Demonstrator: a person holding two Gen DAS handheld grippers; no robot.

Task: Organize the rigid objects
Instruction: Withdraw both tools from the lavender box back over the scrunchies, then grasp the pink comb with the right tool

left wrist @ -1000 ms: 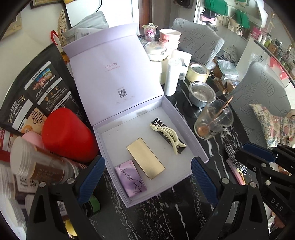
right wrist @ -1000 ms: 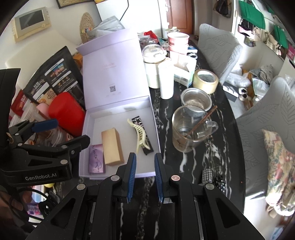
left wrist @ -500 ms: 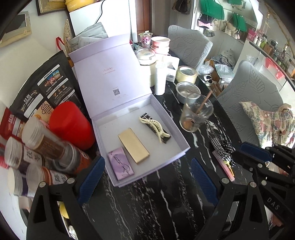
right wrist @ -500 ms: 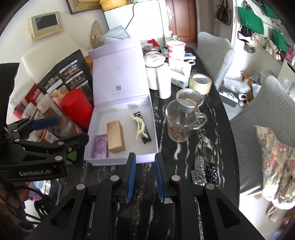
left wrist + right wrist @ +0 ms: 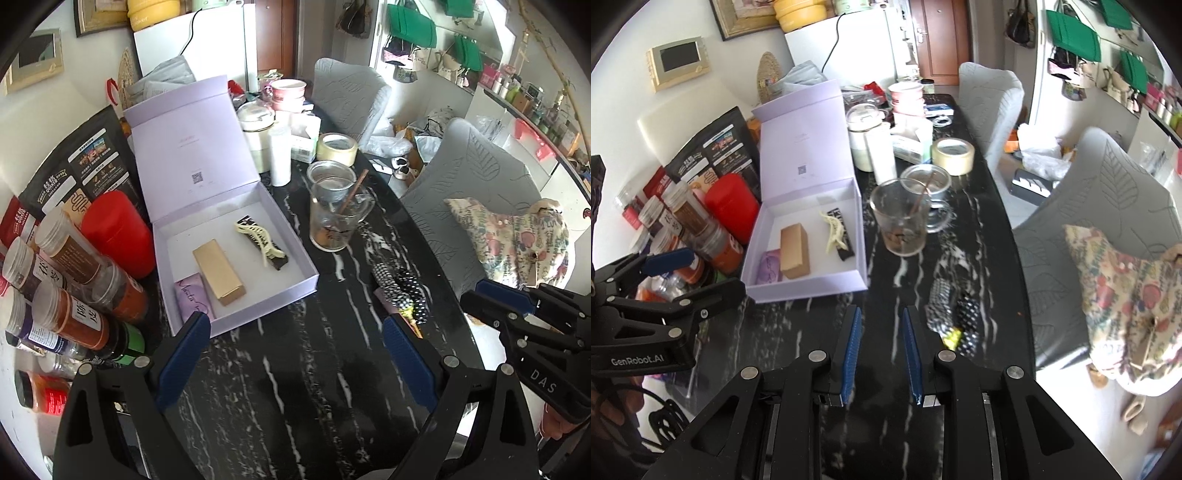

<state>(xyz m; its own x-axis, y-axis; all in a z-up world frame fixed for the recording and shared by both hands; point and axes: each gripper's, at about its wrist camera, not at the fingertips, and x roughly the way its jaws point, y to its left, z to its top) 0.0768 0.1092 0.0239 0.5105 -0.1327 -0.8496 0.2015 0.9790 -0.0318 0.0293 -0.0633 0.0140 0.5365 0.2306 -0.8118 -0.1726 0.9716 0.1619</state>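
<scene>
The left tongs point(image 5: 295, 343) are being held wide apart over the black marbled table point(image 5: 314, 387), with nothing between the blue pads. The right tongs point(image 5: 881, 332) are being held with only a narrow gap between their pads, and nothing is being gripped there; the table surface is showing through the gap.

Just ahead of the left tongs, toward their left pad, a lilac box point(image 5: 236, 310) is lying open on the table, its lid point(image 5: 192, 140) standing up at the far side. Inside it, a gold rectangular case point(image 5: 218, 266) is lying beside a small purple packet point(image 5: 192, 299), the two touching or nearly so. Further from the tongs, a cream hair claw point(image 5: 260, 240) is resting on top of a dark flat item whose kind cannot be told at this size.

Ahead of the right tongs and slightly to their right, a black-and-white patterned object point(image 5: 955, 314) with a yellow tip is lying on the table outside the box; it is blurred and may be a folded fabric piece. Beyond it a glass mug point(image 5: 905, 221) is standing upright with a stick leaning in it. To the left of the box, a red container point(image 5: 118, 232) and several spice jars point(image 5: 66, 288) are being crowded against the table's edge.
</scene>
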